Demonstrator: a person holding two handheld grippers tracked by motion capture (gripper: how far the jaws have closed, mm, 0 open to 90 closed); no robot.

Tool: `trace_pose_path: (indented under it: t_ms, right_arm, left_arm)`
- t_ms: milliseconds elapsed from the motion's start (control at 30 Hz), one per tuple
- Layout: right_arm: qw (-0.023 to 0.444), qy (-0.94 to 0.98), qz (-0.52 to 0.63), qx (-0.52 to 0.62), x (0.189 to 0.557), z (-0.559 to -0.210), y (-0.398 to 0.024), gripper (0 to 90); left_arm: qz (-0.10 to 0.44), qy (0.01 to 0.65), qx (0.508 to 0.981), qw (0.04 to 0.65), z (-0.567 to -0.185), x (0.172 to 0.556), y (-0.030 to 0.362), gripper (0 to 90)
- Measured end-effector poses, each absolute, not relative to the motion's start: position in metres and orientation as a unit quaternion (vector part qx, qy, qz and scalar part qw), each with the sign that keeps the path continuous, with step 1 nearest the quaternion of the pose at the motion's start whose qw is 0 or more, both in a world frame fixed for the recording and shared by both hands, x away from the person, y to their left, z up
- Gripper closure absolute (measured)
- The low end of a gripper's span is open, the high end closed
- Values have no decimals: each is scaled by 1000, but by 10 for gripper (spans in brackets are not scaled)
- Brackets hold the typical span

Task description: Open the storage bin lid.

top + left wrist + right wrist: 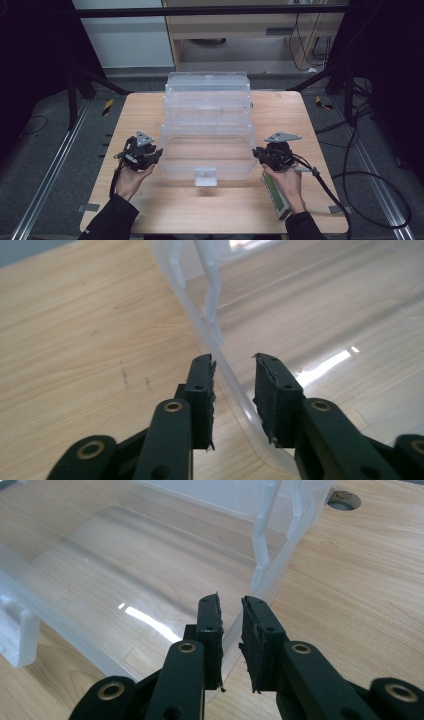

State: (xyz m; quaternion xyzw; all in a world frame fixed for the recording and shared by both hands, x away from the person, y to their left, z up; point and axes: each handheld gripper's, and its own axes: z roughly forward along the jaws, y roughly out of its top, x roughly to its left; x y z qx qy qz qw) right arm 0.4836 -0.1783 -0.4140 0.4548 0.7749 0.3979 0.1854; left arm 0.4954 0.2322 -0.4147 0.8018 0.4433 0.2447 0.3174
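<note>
A clear plastic box (207, 125) with stepped-back upper tiers stands in the middle of the wooden table (150, 107); its lower tray is open towards me. My left gripper (158, 153) is at the tray's left wall. In the left gripper view the thin clear rim (227, 375) runs between its jaws (235, 362), which stand apart, the right pad clear of it. My right gripper (256, 152) is at the tray's right wall. In the right gripper view its jaws (231, 602) sit close together with the clear rim (227, 647) between the pads.
A white latch (205, 177) juts from the tray's front edge. A green and white packet (276, 196) lies on the table under my right forearm. A round cable hole (343, 500) sits in the tabletop beyond the box. Cables trail off to the right.
</note>
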Motion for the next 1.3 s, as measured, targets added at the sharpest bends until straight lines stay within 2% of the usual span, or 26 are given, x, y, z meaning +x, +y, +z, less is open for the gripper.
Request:
trace_pose_path:
  t_ms: [400,700,933,1300]
  right_arm:
    - [190,775,395,454,483,-414,-178,788]
    - [190,775,396,455,483,-414,-178,788]
    - [189,775,394,455,484,-414,-177,785]
    - [197,776,391,453,482,-414,-176,789]
  left_arm:
    - [259,442,796,322,-411,486,230,759]
    - [261,445,795,320,-412,486,229,760]
    - [261,451,796,308,-416,493,227,706]
    - [271,454,790,312,-415,482,225,729]
